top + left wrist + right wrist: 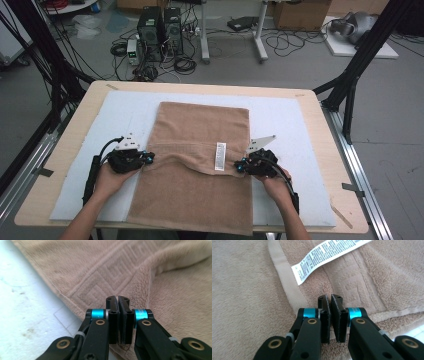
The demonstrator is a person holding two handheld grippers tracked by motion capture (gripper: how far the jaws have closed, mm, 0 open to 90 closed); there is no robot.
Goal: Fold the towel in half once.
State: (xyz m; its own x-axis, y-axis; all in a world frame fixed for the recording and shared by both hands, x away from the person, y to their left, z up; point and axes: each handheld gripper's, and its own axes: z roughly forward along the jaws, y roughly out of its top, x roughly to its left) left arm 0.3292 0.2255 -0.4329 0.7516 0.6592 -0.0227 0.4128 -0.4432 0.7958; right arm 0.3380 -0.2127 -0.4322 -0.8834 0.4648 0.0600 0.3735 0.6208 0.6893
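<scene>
Reaching in from the near edge, we hold the left gripper [146, 158] and right gripper [241, 166] level at opposite sides of the brown towel [197, 165]. Both are clamped on its folded edge, mid-table [310, 107].

This looks like a robotics lab or test room. The table [320, 125] sits inside a frame of black struts [367, 47] and metal rails [362, 175]. Behind it, on a bare grey floor [300, 70], stand two computer towers [160, 32] in a tangle of cables [180, 62], with cardboard boxes [300, 15] and a desk's white legs [257, 35] farther back
</scene>
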